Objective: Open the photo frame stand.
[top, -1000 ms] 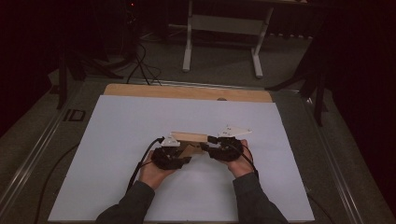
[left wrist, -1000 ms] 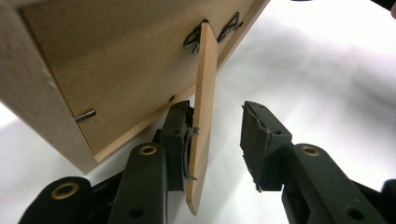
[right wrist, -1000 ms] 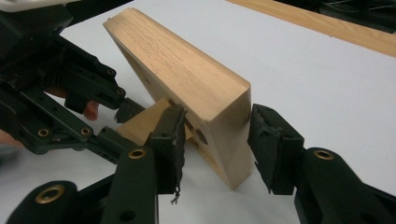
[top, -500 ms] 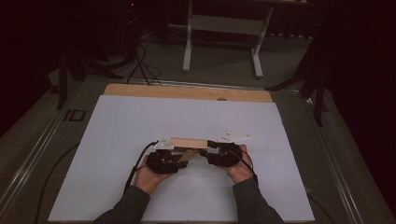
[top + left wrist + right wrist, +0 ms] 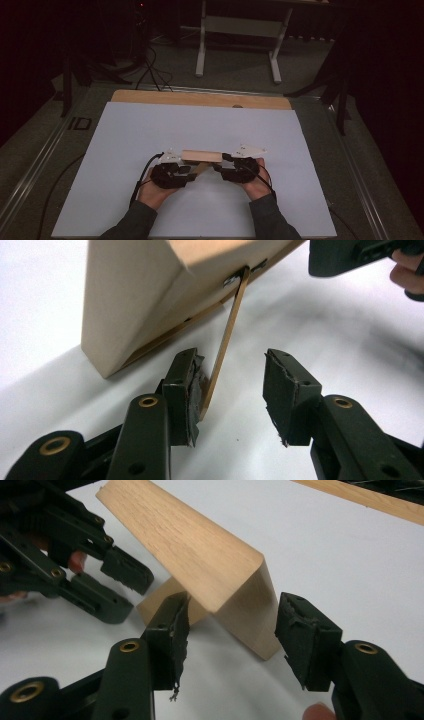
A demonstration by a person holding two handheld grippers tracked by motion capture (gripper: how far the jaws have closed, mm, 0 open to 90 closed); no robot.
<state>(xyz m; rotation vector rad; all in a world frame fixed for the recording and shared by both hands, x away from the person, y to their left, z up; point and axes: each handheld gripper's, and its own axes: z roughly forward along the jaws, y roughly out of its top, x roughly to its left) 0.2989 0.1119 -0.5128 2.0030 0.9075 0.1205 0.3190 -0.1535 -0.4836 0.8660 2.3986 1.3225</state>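
A light wooden frame stands tilted on the white board, propped by a thin wooden strut hinged to its back. My left gripper is open behind it. The strut's foot rests against the inner face of its left jaw. In the high view the left gripper is at the frame's left end and the right gripper at its right end. My right gripper is open, its jaws on either side of the frame's end with a gap at the right jaw. The left gripper shows beyond, also open.
A wooden strip borders the board's far edge. Metal rails run along both sides of the table. A white stand and cables sit on the floor beyond. Bare white board lies all around the frame.
Both hands and the frame have shifted a little toward the near edge of the board. The grippers keep their places at the frame's two ends.
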